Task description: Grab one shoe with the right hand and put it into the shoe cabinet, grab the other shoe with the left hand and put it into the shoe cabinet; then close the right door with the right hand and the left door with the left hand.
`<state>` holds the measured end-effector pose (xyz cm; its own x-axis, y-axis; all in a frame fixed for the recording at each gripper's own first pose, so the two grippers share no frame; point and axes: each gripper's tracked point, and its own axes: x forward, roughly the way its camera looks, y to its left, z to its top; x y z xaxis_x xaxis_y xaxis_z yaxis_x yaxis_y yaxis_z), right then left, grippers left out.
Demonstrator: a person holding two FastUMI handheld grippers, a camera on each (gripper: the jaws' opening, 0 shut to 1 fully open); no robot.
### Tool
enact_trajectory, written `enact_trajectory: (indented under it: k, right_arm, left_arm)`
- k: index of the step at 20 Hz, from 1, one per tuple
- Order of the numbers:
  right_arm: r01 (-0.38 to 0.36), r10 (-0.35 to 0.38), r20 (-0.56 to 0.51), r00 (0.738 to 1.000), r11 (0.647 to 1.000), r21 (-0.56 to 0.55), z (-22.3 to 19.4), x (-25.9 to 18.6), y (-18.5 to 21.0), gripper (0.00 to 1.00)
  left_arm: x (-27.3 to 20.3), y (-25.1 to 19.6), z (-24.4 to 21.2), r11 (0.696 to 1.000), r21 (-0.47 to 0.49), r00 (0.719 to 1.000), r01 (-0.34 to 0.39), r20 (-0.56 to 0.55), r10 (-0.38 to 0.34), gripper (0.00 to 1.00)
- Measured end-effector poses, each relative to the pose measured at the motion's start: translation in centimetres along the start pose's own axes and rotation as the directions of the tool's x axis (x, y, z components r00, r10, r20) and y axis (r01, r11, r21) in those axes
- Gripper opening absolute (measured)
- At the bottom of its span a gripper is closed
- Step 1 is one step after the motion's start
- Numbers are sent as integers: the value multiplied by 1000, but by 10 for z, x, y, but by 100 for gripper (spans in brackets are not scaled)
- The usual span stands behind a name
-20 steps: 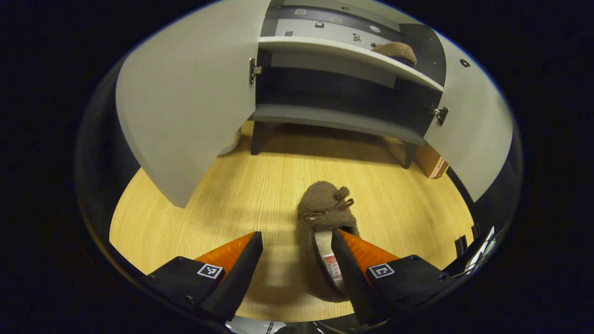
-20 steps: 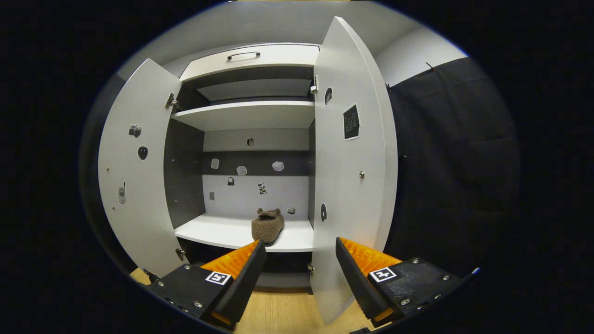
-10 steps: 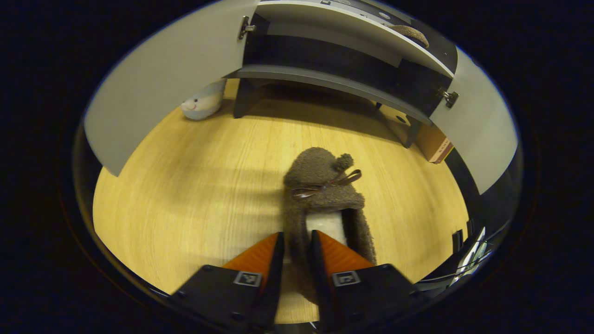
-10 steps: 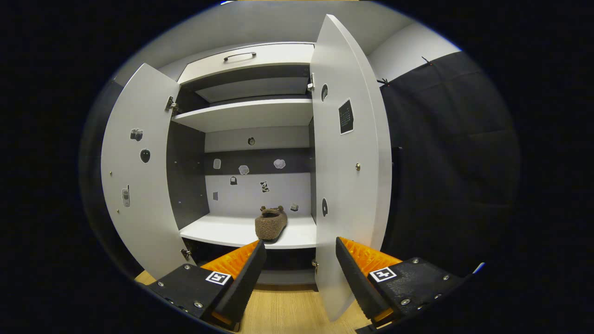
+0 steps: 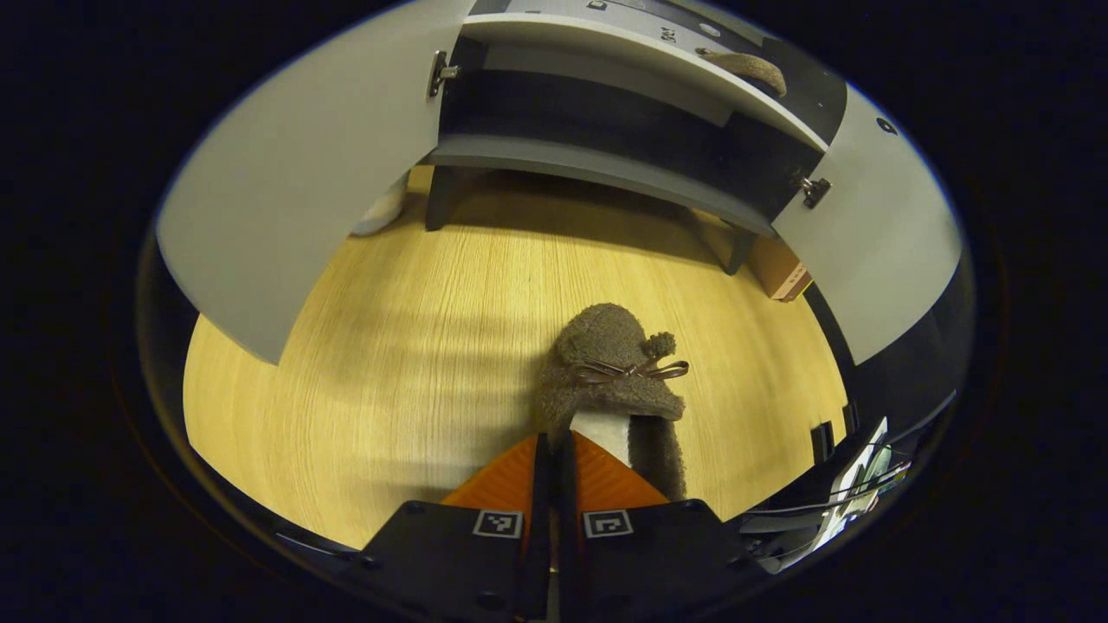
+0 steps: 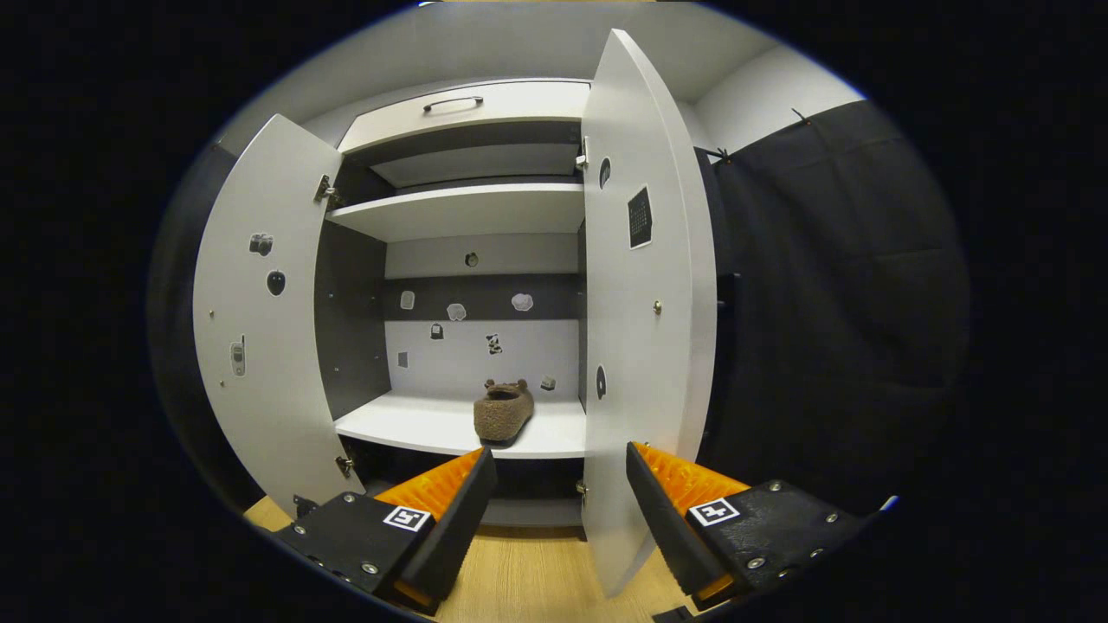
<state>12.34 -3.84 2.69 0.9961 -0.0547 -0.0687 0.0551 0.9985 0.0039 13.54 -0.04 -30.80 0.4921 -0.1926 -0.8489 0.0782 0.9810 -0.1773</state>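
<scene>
down on the wood floor [image 5: 363, 346] we are pinching the soft, light fuzzy slipper [image 5: 610, 372] by its heel wall with our left gripper [image 5: 554, 459]; our right gripper [image 6: 558, 484] is hanging spread apart.

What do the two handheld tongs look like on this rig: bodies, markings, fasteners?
The left tongs and right tongs each have two wedge-shaped, ribbed fingers on matte black blocky carriers. Every carrier bears a small square black-and-white coded tag. The right tongs' carriers show silver screw heads.

The left door [image 5: 286, 182] hides most of a pale object [image 5: 381, 212] on the floor, perhaps a soft toy.
</scene>
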Motion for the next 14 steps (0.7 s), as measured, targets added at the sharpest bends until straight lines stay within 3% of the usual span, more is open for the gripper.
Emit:
enact_trajectory:
  k: [5,9,14]
  right_arm:
    - [-28,28,-4,1000,1000,3,-3,-6,5,92]
    - [-64,64,-11,998,998,15,-3,-16,13,93]
    - [-64,64,-10,998,998,17,-4,-27,6,93]
  left_arm:
    - [-71,-14,53,999,-14,991,50,128,-48,12]
    - [-125,-20,126,994,-38,960,101,265,-88,12]
    - [-136,-62,187,993,5,920,117,376,-110,11]
